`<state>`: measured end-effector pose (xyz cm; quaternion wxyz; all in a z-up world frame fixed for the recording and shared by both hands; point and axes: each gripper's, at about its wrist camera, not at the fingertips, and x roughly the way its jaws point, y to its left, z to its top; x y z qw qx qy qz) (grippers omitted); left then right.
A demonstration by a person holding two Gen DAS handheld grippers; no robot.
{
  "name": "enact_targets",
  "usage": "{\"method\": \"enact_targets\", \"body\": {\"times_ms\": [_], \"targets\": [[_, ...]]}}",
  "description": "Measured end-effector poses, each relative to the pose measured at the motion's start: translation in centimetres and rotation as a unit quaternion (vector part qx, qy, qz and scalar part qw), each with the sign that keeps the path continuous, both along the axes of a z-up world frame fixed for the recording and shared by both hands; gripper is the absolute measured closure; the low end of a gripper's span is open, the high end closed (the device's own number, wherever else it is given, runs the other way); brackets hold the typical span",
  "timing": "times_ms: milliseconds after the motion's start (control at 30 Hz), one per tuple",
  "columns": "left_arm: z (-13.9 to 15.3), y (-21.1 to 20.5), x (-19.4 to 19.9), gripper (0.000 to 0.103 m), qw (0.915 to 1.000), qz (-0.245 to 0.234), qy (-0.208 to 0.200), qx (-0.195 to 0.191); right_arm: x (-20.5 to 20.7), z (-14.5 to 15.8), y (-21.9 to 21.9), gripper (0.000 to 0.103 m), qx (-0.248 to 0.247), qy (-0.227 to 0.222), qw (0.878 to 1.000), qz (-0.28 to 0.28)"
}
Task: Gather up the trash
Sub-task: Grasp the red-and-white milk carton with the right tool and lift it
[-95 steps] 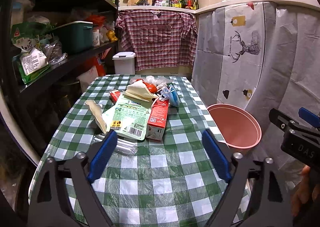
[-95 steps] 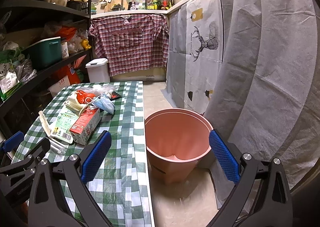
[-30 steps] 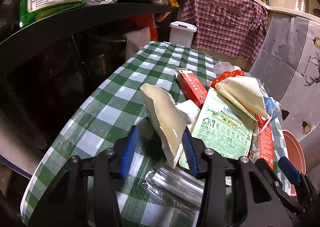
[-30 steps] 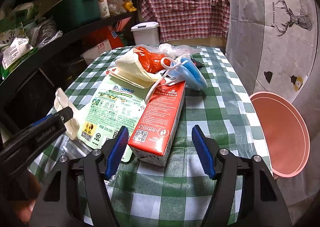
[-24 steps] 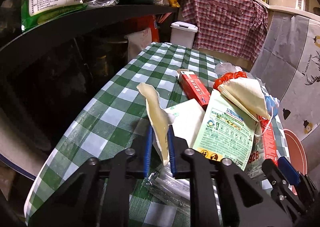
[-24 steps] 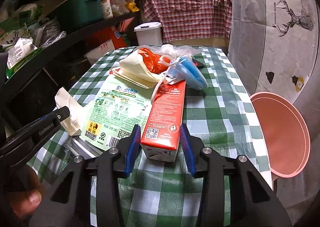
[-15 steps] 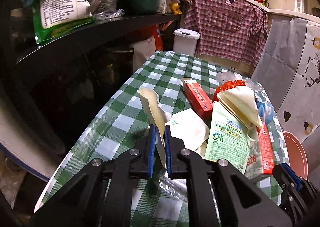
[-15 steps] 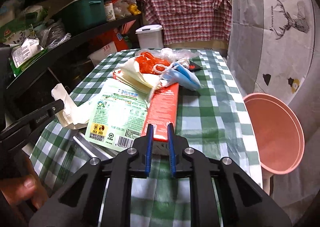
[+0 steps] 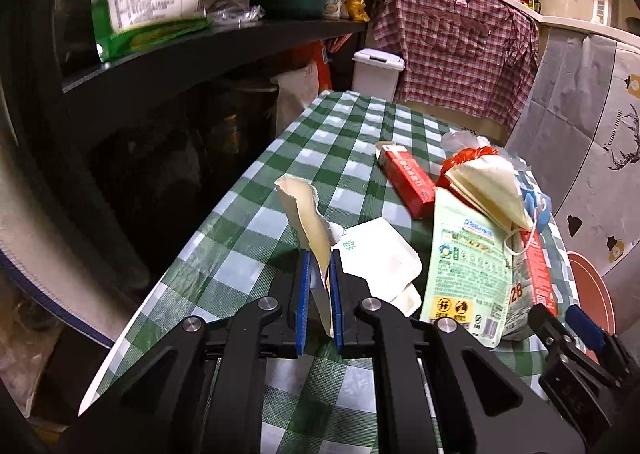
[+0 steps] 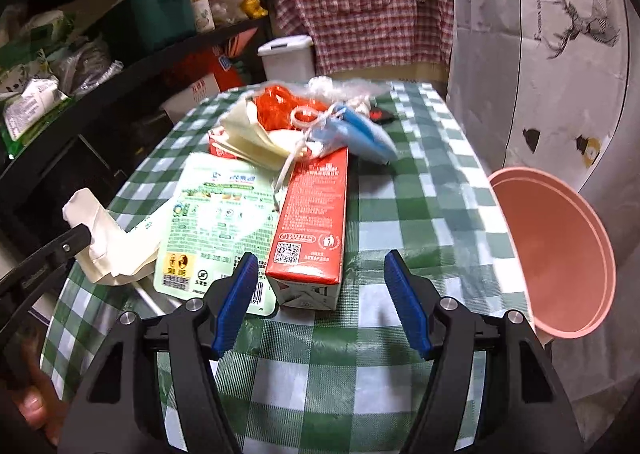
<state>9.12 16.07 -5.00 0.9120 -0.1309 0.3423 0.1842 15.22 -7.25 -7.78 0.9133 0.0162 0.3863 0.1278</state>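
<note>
The left gripper [image 9: 319,296] pinches a crumpled cream paper wrapper [image 9: 306,219], left of the red rectangular carton [image 10: 316,221] on the green-checked counter [image 10: 404,209]. The right gripper [image 10: 318,300] is opening just short of the carton's near end, touching nothing. The round pink plastic bin [image 10: 560,250] stands right of the carton.
</note>
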Motion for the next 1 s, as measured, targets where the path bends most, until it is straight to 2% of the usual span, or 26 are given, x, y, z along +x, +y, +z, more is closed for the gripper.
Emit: {"method": "enact_targets", "body": {"times_ms": [133,233,267,300,333,367,533,833,1000], "targets": [[-0.6,0.4,0.4,0.072,1.0000,0.006,0.007,0.004,0.5,-0.7,0.7,0.037,-0.004,0.004,1.000,0.001],[-1.3,0.6,0.9,0.071,0.9998,0.008,0.016,0.001,0.7,-0.9,0.7,0.040,-0.005,0.004,1.000,-0.001],[-1.5,0.6,1.1,0.071,0.9998,0.008,0.020,0.002,0.8,-1.0,0.7,0.043,-0.005,0.005,1.000,-0.003],[-1.6,0.5,1.3,0.076,0.9997,0.007,0.024,0.002,0.8,-1.1,0.6,0.050,-0.005,0.005,1.000,-0.003],[-1.7,0.5,1.5,0.085,0.9996,0.005,0.026,0.003,0.8,-1.2,0.6,0.054,-0.004,0.008,1.000,-0.003],[-1.7,0.4,1.6,0.085,0.9996,0.002,0.027,0.006,0.8,-1.2,0.6,0.062,-0.004,0.009,1.000,-0.003],[-0.9,0.4,1.5,0.093,0.9997,0.002,0.017,0.015,-0.2,-0.7,0.5,0.062,-0.013,-0.001,1.000,0.001],[2.2,-1.4,-0.6,0.093,0.9993,-0.018,-0.023,0.025,-3.7,1.5,-0.7,0.063,-0.028,-0.025,0.999,0.008],[3.7,-1.7,-2.4,0.093,0.9990,-0.020,-0.037,0.013,-5.7,2.4,-2.2,0.063,-0.032,-0.035,0.999,-0.001]]}}
